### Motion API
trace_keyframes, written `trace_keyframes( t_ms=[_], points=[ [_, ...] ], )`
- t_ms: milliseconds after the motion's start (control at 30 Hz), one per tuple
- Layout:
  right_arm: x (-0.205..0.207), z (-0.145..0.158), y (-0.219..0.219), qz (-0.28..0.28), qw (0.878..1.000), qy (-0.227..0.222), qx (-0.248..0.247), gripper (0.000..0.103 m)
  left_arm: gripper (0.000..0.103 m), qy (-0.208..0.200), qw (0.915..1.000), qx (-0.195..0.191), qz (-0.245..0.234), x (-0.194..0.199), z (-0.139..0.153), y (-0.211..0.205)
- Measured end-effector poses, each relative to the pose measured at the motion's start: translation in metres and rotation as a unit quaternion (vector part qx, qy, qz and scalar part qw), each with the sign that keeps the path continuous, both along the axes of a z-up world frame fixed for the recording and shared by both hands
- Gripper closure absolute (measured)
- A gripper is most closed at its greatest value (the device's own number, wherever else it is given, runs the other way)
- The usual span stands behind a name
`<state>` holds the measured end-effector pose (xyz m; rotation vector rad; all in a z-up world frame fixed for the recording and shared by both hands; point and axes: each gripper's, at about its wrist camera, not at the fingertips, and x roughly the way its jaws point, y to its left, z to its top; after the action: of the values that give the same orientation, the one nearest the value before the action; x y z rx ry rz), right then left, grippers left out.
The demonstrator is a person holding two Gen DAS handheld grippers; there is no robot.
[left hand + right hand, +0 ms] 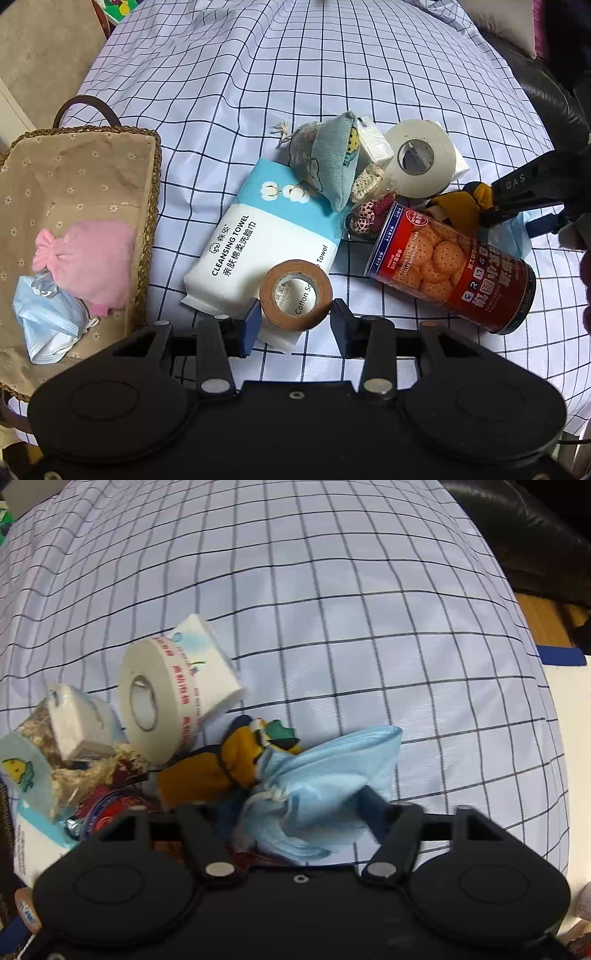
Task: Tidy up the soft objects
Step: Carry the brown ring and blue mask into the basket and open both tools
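My left gripper (293, 319) clamps the brown tape roll (295, 295), while the blue mask (317, 794) lies bunched between my right gripper's (295, 812) part-open fingers.

You have two tape rolls, one brown (295, 294) and one white (421, 158), two blue face masks (48, 321) (325, 775), one biscuit can (454, 273), one towel pack (258, 236), one pink pouch (92, 258).
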<state>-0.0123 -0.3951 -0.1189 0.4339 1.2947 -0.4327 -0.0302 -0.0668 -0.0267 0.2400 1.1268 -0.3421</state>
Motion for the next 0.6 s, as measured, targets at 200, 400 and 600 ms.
trace_keyframes(
  t_ms=[200, 400, 600],
  points=[
    [0.0, 0.024, 0.012, 0.013, 1.0, -0.014, -0.021, 0.056, 0.062, -0.008, 0.9999, -0.002, 0.007, 0.001, 0.006, 0.003],
    [-0.005, 0.058, 0.023, 0.015, 0.998, -0.048, -0.026, 0.056, 0.062, -0.012, 0.9995, -0.015, 0.027, 0.008, 0.018, 0.015],
    [-0.002, 0.089, 0.055, 0.046, 0.995, -0.088, -0.014, 0.056, 0.062, -0.023, 0.9972, -0.028, 0.065, 0.02, 0.035, 0.041]
  ],
)
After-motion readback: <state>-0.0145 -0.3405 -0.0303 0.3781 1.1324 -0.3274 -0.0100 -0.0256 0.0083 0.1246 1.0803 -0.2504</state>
